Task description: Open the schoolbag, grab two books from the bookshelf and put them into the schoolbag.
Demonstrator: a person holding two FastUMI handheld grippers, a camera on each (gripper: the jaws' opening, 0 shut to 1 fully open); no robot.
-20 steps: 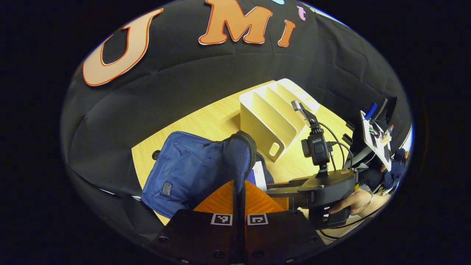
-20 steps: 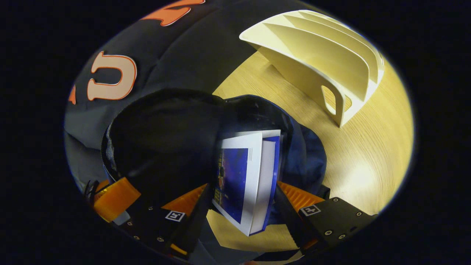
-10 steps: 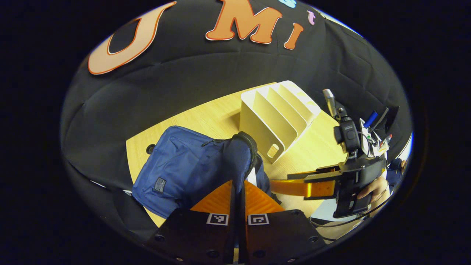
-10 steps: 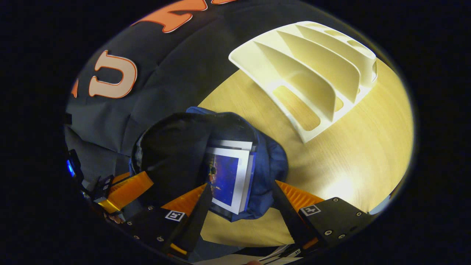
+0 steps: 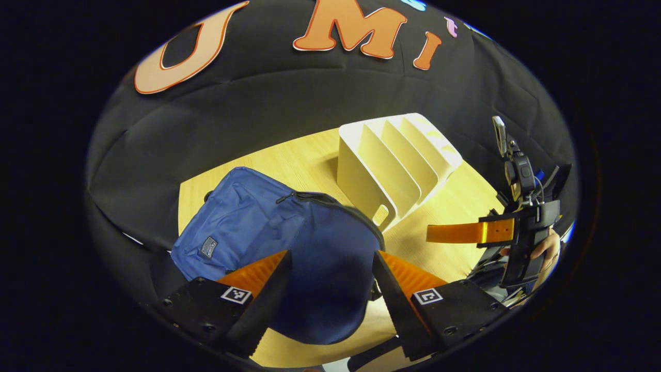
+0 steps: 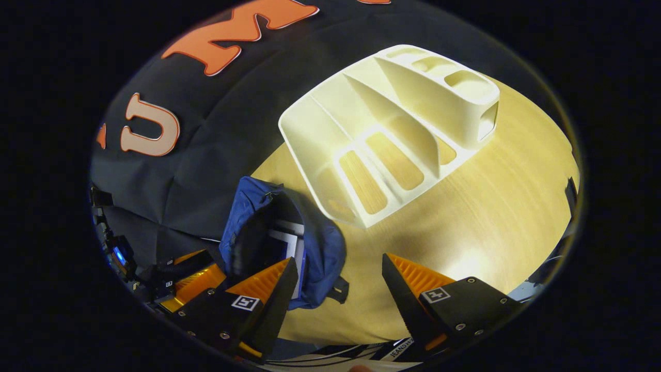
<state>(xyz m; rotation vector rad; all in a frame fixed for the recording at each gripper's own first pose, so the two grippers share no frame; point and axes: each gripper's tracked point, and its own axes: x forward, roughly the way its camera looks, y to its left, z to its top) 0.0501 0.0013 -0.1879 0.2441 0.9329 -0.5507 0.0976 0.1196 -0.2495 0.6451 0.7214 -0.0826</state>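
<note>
Books resting in the open blue fabric schoolbag (image 6: 315,248), both grippers released and holding nothing.

The left gripper (image 5: 330,289) is hovering spread wide over the bag's flap; the right gripper (image 6: 338,289) is hanging open above the pale wooden table (image 6: 490,206). A white-edged book (image 6: 286,243) is showing in the bag's mouth. The bag is lying near the table's front edge, so a nudge could probably slide it off. The cream slotted plastic bookshelf (image 6: 392,119) is standing just beside it, with open tabletop to its right.
</note>
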